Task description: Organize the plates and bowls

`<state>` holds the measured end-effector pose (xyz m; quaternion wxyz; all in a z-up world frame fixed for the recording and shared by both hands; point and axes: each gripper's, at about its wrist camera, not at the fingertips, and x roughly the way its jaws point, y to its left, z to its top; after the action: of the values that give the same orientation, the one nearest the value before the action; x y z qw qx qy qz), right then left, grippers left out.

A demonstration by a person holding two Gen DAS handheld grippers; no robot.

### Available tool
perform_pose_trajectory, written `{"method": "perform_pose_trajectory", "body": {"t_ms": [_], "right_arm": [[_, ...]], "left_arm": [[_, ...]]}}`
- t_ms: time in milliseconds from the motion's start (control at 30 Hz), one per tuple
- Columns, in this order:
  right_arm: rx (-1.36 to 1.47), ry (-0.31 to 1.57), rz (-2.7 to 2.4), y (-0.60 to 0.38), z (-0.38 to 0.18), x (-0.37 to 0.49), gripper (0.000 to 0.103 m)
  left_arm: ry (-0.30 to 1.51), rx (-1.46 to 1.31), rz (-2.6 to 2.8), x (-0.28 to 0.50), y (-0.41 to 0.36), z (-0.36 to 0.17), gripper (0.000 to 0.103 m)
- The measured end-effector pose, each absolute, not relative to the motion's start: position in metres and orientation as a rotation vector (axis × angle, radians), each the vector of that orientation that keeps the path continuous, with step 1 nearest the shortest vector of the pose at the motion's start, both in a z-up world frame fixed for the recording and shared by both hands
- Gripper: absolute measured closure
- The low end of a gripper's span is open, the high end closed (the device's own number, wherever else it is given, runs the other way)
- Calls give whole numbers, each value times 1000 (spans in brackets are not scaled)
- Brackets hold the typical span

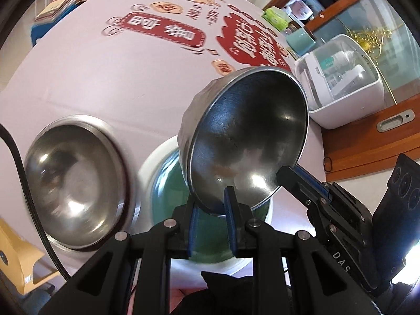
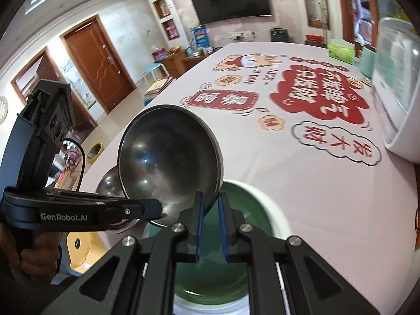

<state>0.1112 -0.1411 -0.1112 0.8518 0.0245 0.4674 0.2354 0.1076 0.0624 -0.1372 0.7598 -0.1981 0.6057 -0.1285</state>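
Observation:
A steel bowl [image 1: 246, 136] [image 2: 168, 160] hangs tilted above the table, its hollow facing the cameras. My left gripper [image 1: 212, 202] [image 2: 155, 208] is shut on its lower rim, with a blue pad on each side of the metal. My right gripper [image 2: 211, 199] [image 1: 284, 176] is shut on the same rim a little further round. Under the bowl lies a green plate [image 1: 162, 183] [image 2: 244, 210] with a white rim. A second steel bowl [image 1: 76, 183] [image 2: 107, 181] rests upright on the table to the left of the plate.
The table wears a pink cloth [image 1: 105, 78] [image 2: 315, 197] with red print. A white box with a clear lid [image 1: 341, 92] [image 2: 399, 105] stands at its right edge, a green tissue pack [image 1: 275, 18] [image 2: 341, 50] further back. A yellow cardboard piece [image 1: 15, 257] sits below the left table edge.

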Motion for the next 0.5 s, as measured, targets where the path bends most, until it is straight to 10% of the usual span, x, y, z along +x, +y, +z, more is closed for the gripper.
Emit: {"method": "perform_pose_trajectory", "body": {"t_ms": [500], "right_arm": [[-2,1025,527,-69,-113,82,91]], "left_arm": [[1382,-458,-257,69,136,-144,86]]}}
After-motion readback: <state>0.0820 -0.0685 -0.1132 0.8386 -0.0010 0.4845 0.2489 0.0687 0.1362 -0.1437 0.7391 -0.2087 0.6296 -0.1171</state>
